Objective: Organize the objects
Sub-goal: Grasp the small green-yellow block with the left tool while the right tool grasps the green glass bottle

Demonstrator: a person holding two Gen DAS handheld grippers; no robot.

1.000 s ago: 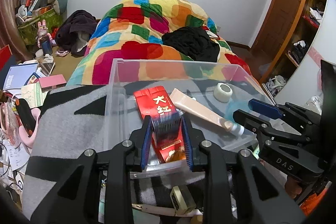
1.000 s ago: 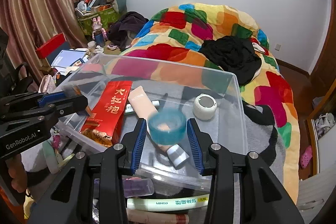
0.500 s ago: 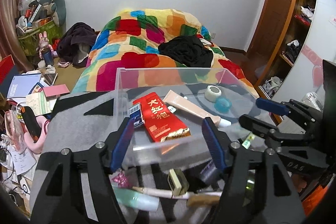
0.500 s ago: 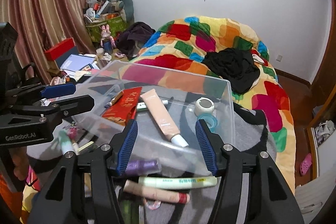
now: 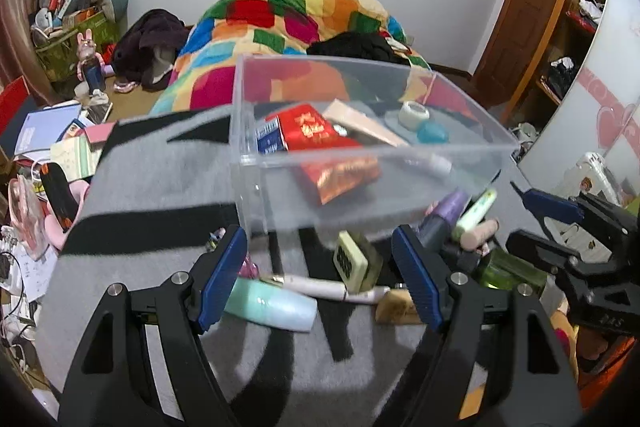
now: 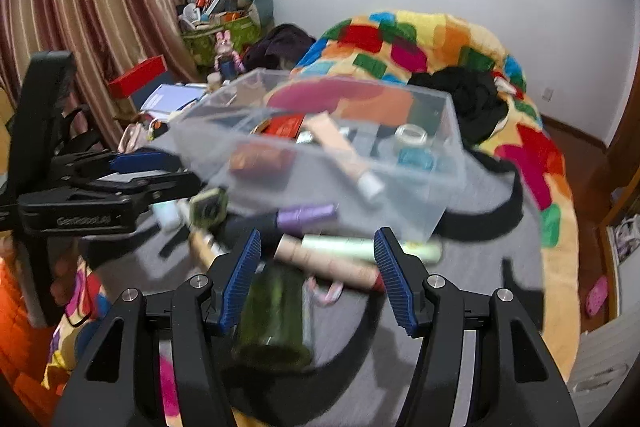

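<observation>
Left tongs: I see them spread wide with nothing between the ribbed blue pads, low over the loose clutter in front of the bin.
Right tongs: also spread apart and empty, above a green glass bottle lying on its side.
Loose items: mint tube, white pen-like stick, pale square timer, purple-capped tube, pale green tube and tan tube, all scattered just beside the bin on the grey-and-black blanket.
Clear plastic bin: rigid, rectangular, see-through walls, resting on the blanket.
Bin contents: glossy red packet, small blue box, beige tube, roll of clear tape, round teal piece.
</observation>
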